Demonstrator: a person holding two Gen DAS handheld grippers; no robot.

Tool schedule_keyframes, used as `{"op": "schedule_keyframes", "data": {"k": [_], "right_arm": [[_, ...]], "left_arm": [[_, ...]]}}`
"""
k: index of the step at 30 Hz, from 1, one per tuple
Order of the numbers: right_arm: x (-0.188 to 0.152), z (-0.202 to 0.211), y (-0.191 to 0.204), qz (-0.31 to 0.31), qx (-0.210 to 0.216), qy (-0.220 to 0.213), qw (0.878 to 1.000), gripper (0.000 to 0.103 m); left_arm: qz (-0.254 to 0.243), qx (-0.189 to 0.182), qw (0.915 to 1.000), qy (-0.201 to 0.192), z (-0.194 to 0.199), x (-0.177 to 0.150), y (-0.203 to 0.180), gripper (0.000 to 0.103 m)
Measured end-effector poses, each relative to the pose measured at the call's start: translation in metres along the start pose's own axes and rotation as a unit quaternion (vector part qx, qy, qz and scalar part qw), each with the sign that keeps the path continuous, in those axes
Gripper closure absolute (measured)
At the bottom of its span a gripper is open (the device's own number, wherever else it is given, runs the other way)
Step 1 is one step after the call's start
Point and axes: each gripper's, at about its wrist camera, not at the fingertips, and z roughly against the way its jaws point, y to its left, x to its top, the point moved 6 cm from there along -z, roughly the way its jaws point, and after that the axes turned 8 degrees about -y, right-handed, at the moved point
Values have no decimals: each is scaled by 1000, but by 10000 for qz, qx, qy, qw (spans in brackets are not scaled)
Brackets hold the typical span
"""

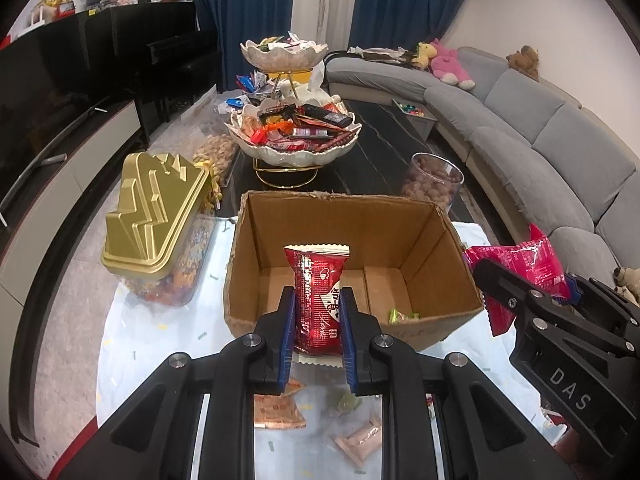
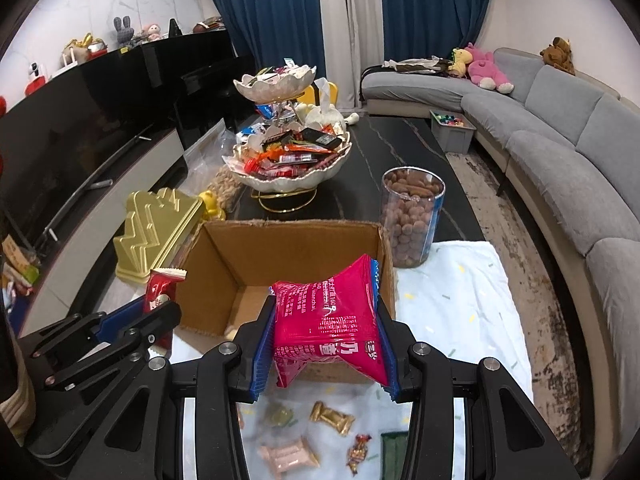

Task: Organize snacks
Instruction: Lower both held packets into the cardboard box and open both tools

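1. At the far left, a gold-lidded clear container (image 1: 156, 220) full of small sweets is seen standing on the white cloth (image 2: 460, 292), just beside the cardboard box (image 1: 344, 216).
2. A red snack packet (image 1: 318, 300) is clamped upright between the blue pads of the left gripper (image 1: 319, 334), whose jaws are drawn narrow around it; the packet is held over the near wall of the box.
3. The open box is set in the middle of the cloth, and a small green-wrapped candy (image 1: 402, 315) is seen on its floor near the right corner.
4. A pink snack packet (image 2: 330, 326) is pinched and buckled between the pads of the right gripper (image 2: 326, 344), held at the near right side of the box.
5. Loose wrapped candies (image 2: 332, 418) are scattered on the cloth nearest the cameras.
6. Farther right, a clear jar of brown nuts (image 2: 412, 216) is placed just beyond the box's far right corner.
7. A two-tier snack dish (image 1: 294, 132) is seen farther back on the dark table (image 2: 400, 148).
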Motion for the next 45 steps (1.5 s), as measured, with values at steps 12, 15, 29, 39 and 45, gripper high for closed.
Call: {"op": "schedule_keyframes", "data": {"k": [12, 15, 29, 39, 45], "right_arm": [[12, -21, -2, 28, -49, 20, 10000, 58], [15, -27, 0, 68, -51, 29, 10000, 58], [22, -54, 9, 299, 13, 142, 9995, 58], [25, -68, 13, 473, 20, 229, 9986, 58], [27, -72, 20, 631, 18, 214, 9978, 57]], "left_arm": [[-14, -10, 10000, 71, -22, 14, 4, 82], [-10, -25, 10000, 90, -27, 17, 5, 82], [-20, -62, 9998, 205, -50, 22, 10, 82], [-20, -67, 9995, 323, -64, 22, 12, 81], [38, -72, 9994, 345, -67, 23, 17, 81]]}}
